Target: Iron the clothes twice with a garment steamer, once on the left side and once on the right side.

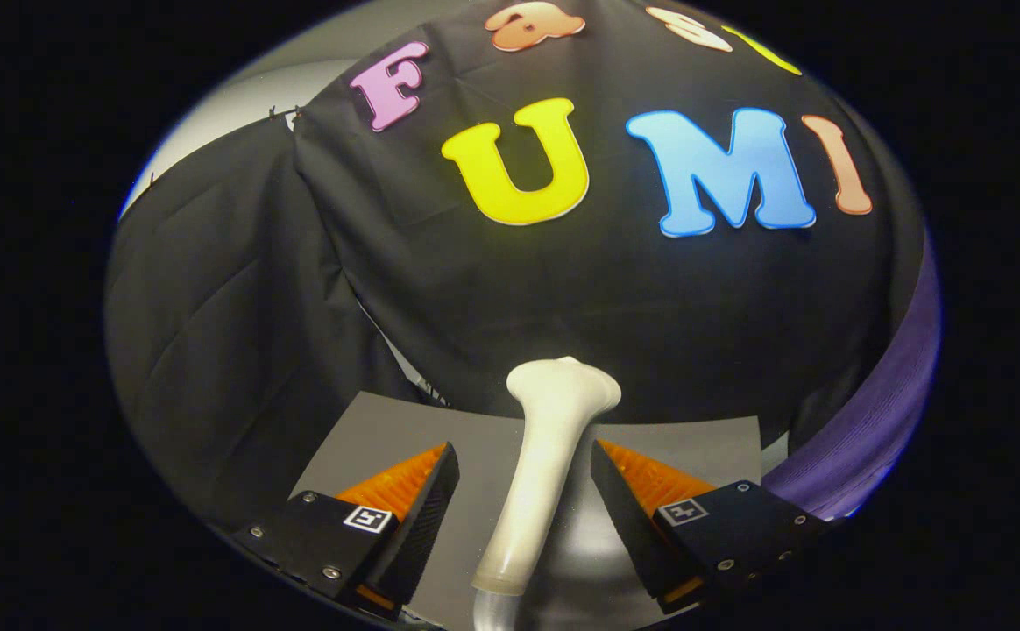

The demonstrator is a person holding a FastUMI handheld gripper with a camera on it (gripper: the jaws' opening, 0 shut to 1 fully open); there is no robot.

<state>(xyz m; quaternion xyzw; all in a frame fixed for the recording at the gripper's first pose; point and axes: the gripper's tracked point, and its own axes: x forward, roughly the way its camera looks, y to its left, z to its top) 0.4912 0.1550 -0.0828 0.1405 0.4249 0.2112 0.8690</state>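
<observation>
A grey counter (703,443) is stretching out ahead, its bare surface showing on both sides of the view and running back to the foot of the black cloth wall (563,289). A white steamer handle (541,473) is lying lengthwise on it, its broader head pointing toward the wall. Off to the right, a purple garment (869,429) is sitting at the counter's far corner; whether it is resting on the surface or hanging beside it is hard to tell.
</observation>
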